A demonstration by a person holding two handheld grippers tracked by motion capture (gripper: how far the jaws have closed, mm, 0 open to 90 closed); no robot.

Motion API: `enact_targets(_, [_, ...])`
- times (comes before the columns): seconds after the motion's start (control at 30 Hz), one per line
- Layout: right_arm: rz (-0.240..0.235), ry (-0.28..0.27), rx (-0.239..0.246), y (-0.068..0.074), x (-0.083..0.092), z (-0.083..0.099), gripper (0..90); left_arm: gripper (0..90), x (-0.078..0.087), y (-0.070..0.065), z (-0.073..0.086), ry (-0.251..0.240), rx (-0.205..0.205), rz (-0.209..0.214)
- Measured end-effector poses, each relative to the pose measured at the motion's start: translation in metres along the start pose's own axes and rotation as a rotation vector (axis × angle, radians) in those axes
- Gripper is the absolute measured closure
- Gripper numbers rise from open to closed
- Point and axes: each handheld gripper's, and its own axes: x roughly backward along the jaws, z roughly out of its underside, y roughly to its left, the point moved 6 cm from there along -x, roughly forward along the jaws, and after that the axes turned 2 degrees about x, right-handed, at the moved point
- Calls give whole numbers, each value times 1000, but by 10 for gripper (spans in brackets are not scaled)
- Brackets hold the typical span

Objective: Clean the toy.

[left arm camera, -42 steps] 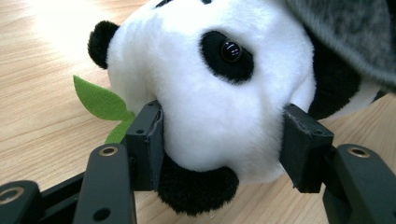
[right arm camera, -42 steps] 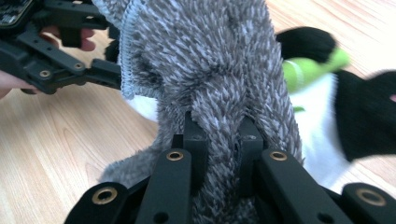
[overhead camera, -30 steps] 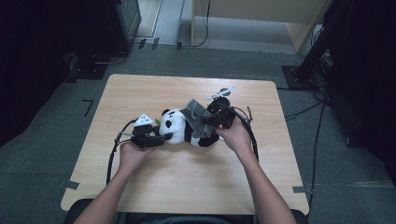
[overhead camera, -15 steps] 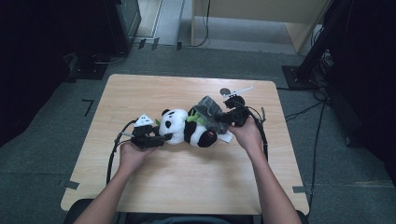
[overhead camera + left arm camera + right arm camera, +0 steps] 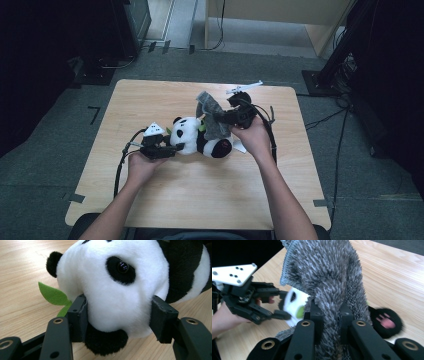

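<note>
The right gripper (image 5: 329, 315), pinching the grey fuzzy cloth (image 5: 329, 277), has lifted it higher than a second ago, so it now stands up off the plush panda (image 5: 200, 140). The left gripper (image 5: 117, 315) clamps the panda's head against the table (image 5: 150, 100); the cloth seems to be peeling away.

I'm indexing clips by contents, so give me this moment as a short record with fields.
surface: wooden table
main thing: plush panda, lying on the table
left gripper: fingers clamped on the panda's head
right gripper: shut on a grey fuzzy cloth, held above the panda
also seen: green felt leaf beside the panda's head
</note>
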Motion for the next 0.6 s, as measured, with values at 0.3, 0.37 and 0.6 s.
enact_targets(0.3, [-48,40,53,37,-45,-19,806,402,0,0,0,-1,-12,-5])
enact_targets(0.37, [-64,50,55,45,-56,-21,806,402,0,0,0,-1,-14,-5])
enact_targets(0.6, [-66,107,81,64,-94,-21,805,399,1,-1,1,1,-16,-7])
